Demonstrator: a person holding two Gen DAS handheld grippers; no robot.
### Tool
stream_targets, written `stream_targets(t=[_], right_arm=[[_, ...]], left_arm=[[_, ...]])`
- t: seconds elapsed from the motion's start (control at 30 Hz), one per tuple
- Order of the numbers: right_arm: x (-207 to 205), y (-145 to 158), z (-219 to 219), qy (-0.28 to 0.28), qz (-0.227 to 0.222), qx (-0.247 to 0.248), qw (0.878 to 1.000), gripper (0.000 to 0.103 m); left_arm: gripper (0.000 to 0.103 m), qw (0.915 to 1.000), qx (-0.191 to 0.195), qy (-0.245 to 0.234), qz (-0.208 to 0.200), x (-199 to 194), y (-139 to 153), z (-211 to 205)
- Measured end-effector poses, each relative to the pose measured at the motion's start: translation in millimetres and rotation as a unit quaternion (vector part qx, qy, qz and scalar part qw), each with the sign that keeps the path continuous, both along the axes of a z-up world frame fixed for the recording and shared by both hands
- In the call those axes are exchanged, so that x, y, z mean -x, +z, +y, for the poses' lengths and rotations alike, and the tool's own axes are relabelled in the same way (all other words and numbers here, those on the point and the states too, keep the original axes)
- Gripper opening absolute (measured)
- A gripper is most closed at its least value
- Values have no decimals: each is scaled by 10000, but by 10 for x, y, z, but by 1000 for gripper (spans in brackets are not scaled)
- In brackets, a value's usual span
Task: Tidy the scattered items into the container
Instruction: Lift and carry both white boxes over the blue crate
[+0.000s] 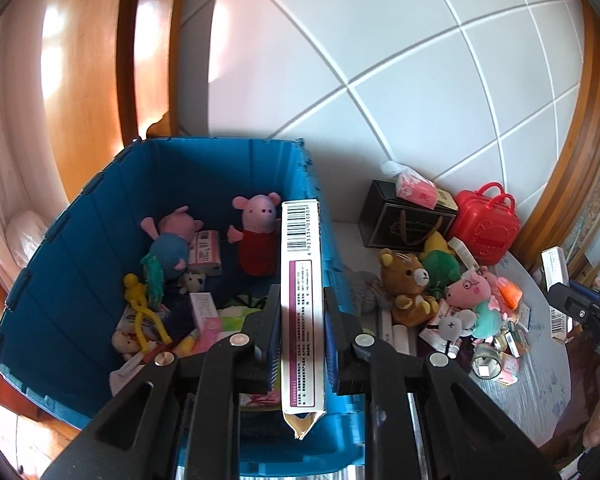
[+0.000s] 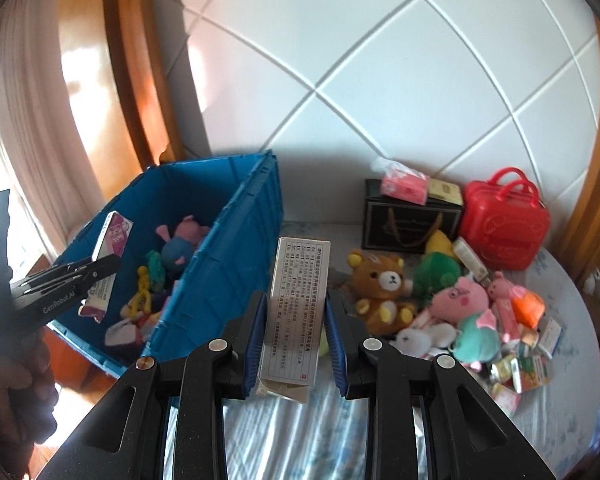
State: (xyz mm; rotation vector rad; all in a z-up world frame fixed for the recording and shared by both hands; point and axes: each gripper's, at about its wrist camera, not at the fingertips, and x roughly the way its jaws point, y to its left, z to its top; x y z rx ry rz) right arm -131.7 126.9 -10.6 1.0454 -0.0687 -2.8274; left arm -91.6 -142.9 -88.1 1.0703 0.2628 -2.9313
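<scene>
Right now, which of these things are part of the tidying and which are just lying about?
Part of the job:
- blue crate
- barcode box in left gripper
- printed box in right gripper
- bear plush and other scattered toys

Just there:
- tiled wall
- wooden frame

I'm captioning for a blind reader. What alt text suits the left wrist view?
The left gripper holds a slim barcoded box over a blue crate of plush toys. More toys and a red case lie to its right.
</scene>
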Motion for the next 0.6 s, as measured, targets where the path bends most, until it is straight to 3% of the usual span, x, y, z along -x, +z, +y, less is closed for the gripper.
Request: stream_targets(t=[0.6], right_arm=[[580, 106, -1550, 942, 111, -58, 9955, 28]], left_arm=[[18, 9982, -54, 592, -11, -66, -113, -1246]])
